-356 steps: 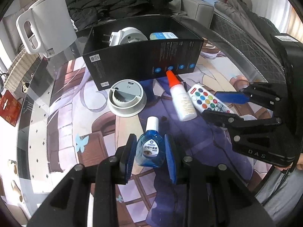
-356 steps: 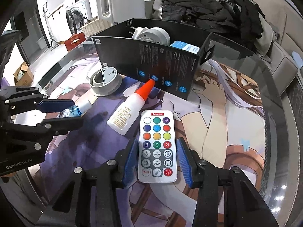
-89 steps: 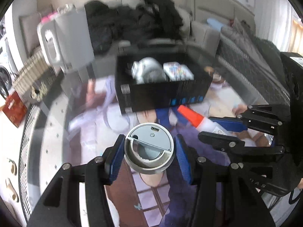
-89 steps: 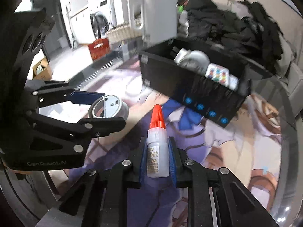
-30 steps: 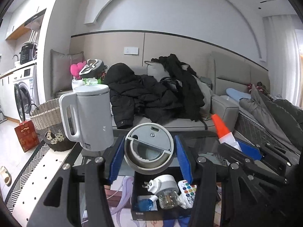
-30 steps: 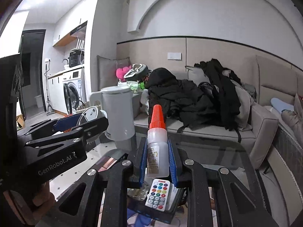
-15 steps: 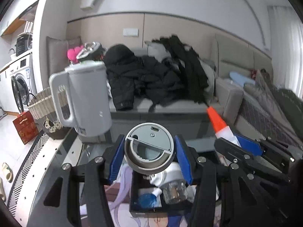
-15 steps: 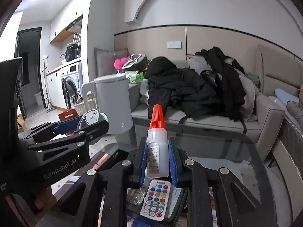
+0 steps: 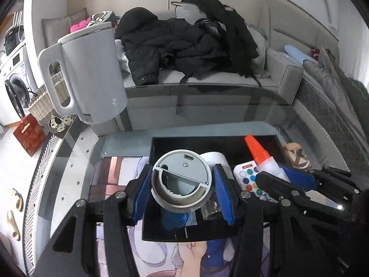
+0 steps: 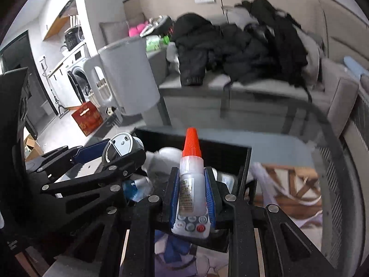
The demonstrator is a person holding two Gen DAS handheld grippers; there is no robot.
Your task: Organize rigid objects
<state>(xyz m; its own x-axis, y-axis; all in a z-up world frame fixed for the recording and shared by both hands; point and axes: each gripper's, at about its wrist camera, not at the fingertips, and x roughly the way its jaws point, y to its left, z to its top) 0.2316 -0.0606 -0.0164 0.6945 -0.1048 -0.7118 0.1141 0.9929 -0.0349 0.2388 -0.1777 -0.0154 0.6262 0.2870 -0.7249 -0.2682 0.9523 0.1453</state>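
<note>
My left tongs [image 9: 182, 194] pinch the round grey lid [image 9: 181, 180] above the black box [image 9: 161, 228] on the worktop [image 9: 207, 106]; at three o'clock, my right tongs [image 10: 191, 198] clamp the orange-capped glue bottle [image 10: 191, 180] over the remote [image 10: 192, 226] inside that box.

Two grippers were in view, the left gripper [image 9: 182, 194] and the right gripper [image 10: 191, 197]. There was one round grey device [image 9: 181, 182], one glue bottle [image 10: 191, 180], one remote [image 9: 250, 177], one black box [image 9: 230, 145] and one white kettle [image 9: 90, 73].
</note>
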